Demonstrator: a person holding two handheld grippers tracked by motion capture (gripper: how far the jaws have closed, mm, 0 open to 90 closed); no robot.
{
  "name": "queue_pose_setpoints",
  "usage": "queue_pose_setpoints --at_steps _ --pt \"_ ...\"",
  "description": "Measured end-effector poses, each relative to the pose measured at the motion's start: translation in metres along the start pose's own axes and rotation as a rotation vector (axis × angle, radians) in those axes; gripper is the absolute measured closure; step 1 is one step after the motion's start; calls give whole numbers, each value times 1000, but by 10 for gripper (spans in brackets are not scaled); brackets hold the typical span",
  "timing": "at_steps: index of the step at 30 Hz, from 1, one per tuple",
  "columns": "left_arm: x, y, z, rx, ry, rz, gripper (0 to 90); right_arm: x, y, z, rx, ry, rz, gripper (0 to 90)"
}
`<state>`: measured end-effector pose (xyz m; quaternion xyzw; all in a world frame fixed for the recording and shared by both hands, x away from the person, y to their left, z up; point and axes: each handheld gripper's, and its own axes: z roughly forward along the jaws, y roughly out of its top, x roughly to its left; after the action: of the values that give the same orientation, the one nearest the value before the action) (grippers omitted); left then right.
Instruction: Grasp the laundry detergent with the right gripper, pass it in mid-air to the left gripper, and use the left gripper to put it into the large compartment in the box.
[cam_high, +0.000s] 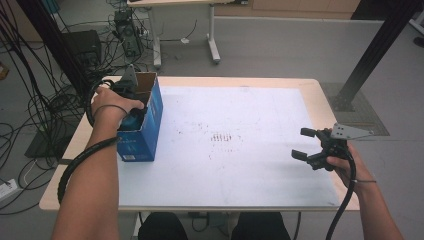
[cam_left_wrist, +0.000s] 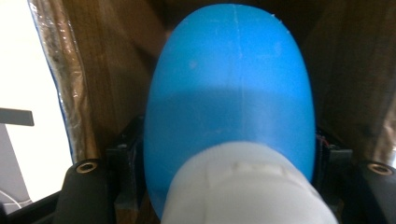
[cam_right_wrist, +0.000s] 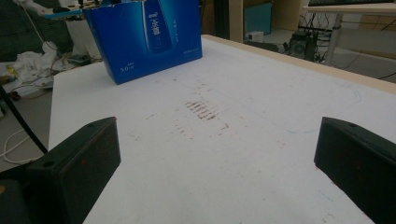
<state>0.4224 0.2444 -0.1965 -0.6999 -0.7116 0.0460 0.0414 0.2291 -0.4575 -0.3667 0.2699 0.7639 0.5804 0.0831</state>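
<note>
Far left of table (cam_high: 310, 95): blue carton (cam_high: 142, 132), open top, standing near the left edge, brown cardboard inside. Left gripper (cam_high: 131, 102) reaching down into the carton mouth, hand on top of it. Inside, from the left gripper view: blue bottle (cam_left_wrist: 229, 93) with white cap (cam_left_wrist: 243, 186) between the two black jaws, cap toward the camera, rounded body pointing deeper in, brown carton walls on both sides. Jaws close against the bottle's sides; pressing or just let go, cannot tell.

Writing: right gripper view gives the carton's printed face (cam_right_wrist: 149, 35), a bottle picture and small white print, roughly "5.0" at lower left, rest too small to read. High view shows small white print low on the near face, unreadable.

Centre: white table sheet with a patch of reddish-brown streaks (cam_high: 223, 137), sharper in the right gripper view.

Right: right gripper (cam_high: 311, 147) near the table's right edge, jaws wide apart, nothing between them, well apart from the carton.
</note>
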Motion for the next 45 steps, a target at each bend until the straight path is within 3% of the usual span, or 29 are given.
queue_pose_setpoints --at_steps 11,20,35,45 --pt "0 -4 -11 -19 -3 0 299 0 0 1 -6 3 1 2" --pt "2 -10 -17 -30 -8 -5 237 3 -3 -2 -5 2 6 2" --pt "-11 -17 -37 -61 28 -7 184 2 -1 -1 -11 7 3 2" --pt "-14 -25 -57 -94 20 11 118 0 0 -1 -13 9 3 2"
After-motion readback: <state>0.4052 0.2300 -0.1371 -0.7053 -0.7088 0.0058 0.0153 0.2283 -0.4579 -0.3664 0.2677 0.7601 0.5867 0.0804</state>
